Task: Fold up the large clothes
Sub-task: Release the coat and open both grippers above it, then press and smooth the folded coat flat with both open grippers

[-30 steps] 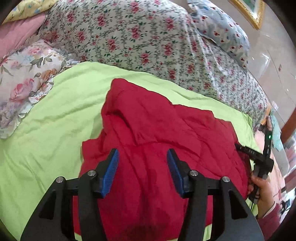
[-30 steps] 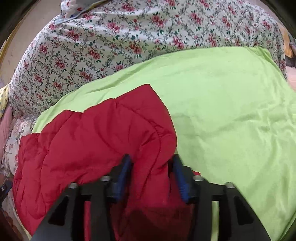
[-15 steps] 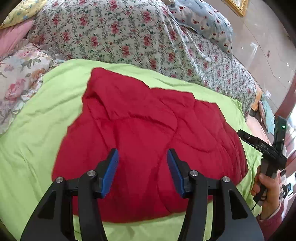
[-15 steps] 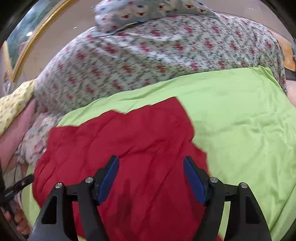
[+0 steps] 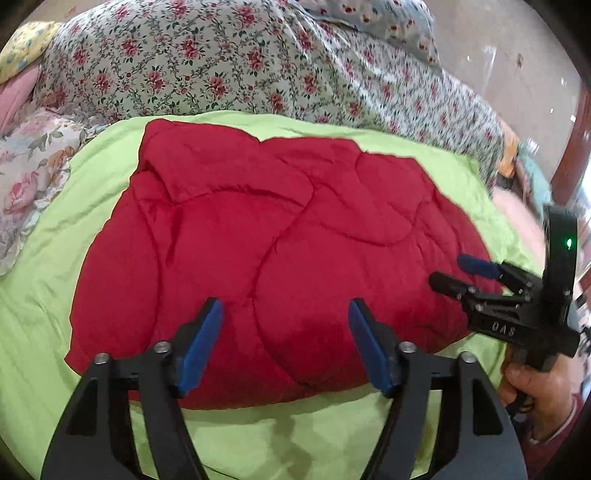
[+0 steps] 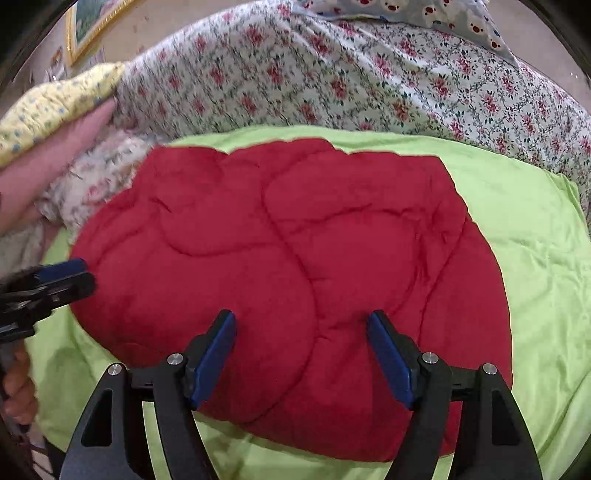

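Note:
A red quilted padded garment (image 5: 266,243) lies folded flat on a lime-green sheet (image 5: 44,280); it also shows in the right wrist view (image 6: 295,266). My left gripper (image 5: 286,343) is open and empty, held above the garment's near edge. My right gripper (image 6: 301,354) is open and empty, held above the garment's near edge. The right gripper also shows in the left wrist view (image 5: 469,273) at the garment's right side. The left gripper also shows in the right wrist view (image 6: 70,277) at the garment's left side.
A floral bedspread (image 5: 221,62) rises behind the green sheet (image 6: 535,258). Floral pillows (image 5: 33,173) lie at the left, with a yellow pillow (image 6: 51,103) and a pink one (image 6: 48,162). A framed picture (image 6: 92,26) hangs on the wall.
The right gripper let go of the red garment and opened. Both grippers pulled back, and the garment now lies flat and spread on the sheet.

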A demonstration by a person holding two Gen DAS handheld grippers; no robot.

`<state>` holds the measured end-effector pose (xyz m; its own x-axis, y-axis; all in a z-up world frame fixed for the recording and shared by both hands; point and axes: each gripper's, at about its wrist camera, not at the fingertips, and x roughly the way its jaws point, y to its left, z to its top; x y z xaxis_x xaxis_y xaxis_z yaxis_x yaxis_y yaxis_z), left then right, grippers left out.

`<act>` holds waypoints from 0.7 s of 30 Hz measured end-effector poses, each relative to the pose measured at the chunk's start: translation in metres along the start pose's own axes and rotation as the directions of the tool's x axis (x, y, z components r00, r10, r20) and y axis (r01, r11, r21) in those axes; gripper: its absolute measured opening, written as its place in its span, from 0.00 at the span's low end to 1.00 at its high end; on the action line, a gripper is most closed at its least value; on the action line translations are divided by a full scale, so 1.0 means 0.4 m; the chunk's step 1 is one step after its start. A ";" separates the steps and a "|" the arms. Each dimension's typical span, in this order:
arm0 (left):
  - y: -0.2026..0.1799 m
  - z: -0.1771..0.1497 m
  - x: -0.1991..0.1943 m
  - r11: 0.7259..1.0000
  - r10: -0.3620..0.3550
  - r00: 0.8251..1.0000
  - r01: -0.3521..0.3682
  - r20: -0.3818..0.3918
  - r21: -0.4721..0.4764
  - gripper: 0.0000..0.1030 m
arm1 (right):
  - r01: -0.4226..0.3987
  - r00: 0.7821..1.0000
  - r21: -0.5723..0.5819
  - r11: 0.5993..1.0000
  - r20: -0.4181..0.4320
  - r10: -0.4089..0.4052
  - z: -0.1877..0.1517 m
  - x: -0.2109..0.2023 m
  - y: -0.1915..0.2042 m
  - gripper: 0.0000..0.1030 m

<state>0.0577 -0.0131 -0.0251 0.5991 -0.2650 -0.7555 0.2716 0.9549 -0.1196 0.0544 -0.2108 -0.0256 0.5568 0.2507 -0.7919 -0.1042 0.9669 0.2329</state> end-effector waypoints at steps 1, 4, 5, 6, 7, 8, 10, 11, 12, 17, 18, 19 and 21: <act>-0.006 -0.001 0.014 1.000 0.025 1.000 -0.025 -0.013 0.012 0.70 | 0.019 1.000 0.002 1.000 -0.003 -0.019 -0.002 0.009 -0.005 0.73; -0.017 -0.002 0.057 0.996 0.078 0.996 -0.077 -0.038 0.038 0.71 | 0.050 0.999 0.024 0.998 -0.003 -0.050 0.001 0.027 -0.028 0.73; -0.018 0.001 0.068 0.995 0.089 0.995 -0.087 -0.040 0.041 0.72 | 0.057 0.998 0.031 0.998 -0.005 -0.056 0.004 0.033 -0.037 0.73; -0.018 0.005 0.078 0.995 0.095 0.995 -0.093 -0.042 0.043 0.73 | 0.059 0.998 0.041 0.997 -0.006 -0.059 0.005 0.037 -0.046 0.73; -0.016 0.008 0.084 0.995 0.098 0.994 -0.096 -0.043 0.042 0.74 | 0.063 0.998 0.055 0.997 -0.007 -0.062 0.008 0.041 -0.059 0.73; -0.012 0.016 0.094 0.994 0.101 0.994 -0.100 -0.042 0.037 0.75 | 0.067 0.998 0.065 0.996 -0.008 -0.067 0.011 0.045 -0.069 0.73; 0.000 0.028 0.113 0.995 0.097 0.994 -0.095 -0.049 0.027 0.77 | 0.076 0.997 0.085 0.993 -0.008 -0.076 0.010 0.048 -0.087 0.73; 0.002 0.031 0.121 0.996 0.093 0.994 -0.092 -0.052 0.021 0.77 | 0.078 0.997 0.093 0.993 -0.008 -0.077 0.009 0.049 -0.092 0.73; 0.009 0.038 0.132 0.996 0.090 0.994 -0.090 -0.056 0.012 0.78 | 0.077 0.997 0.107 0.991 -0.008 -0.076 0.009 0.050 -0.103 0.73; 0.014 0.051 0.162 0.996 0.092 0.994 -0.093 -0.061 -0.004 0.79 | 0.086 0.996 0.128 0.988 -0.010 -0.086 0.004 0.050 -0.118 0.73; 0.014 0.051 0.164 0.996 0.094 0.994 -0.094 -0.061 -0.006 0.79 | 0.089 0.996 0.133 0.987 -0.011 -0.088 0.005 0.046 -0.117 0.73; 0.014 0.051 0.166 0.995 0.097 0.994 -0.097 -0.059 -0.007 0.79 | 0.088 0.996 0.140 0.986 -0.009 -0.088 0.006 0.039 -0.116 0.73; 0.013 0.047 0.167 0.995 0.103 0.993 -0.104 -0.055 -0.007 0.79 | 0.083 0.996 0.149 0.985 0.013 -0.086 0.008 0.016 -0.110 0.73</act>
<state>0.1132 -0.0284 -0.0642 0.5813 -0.1574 -0.7983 0.2027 0.9782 -0.0453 0.0652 -0.2517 -0.0391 0.5744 0.1661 -0.8015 0.0666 0.9665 0.2481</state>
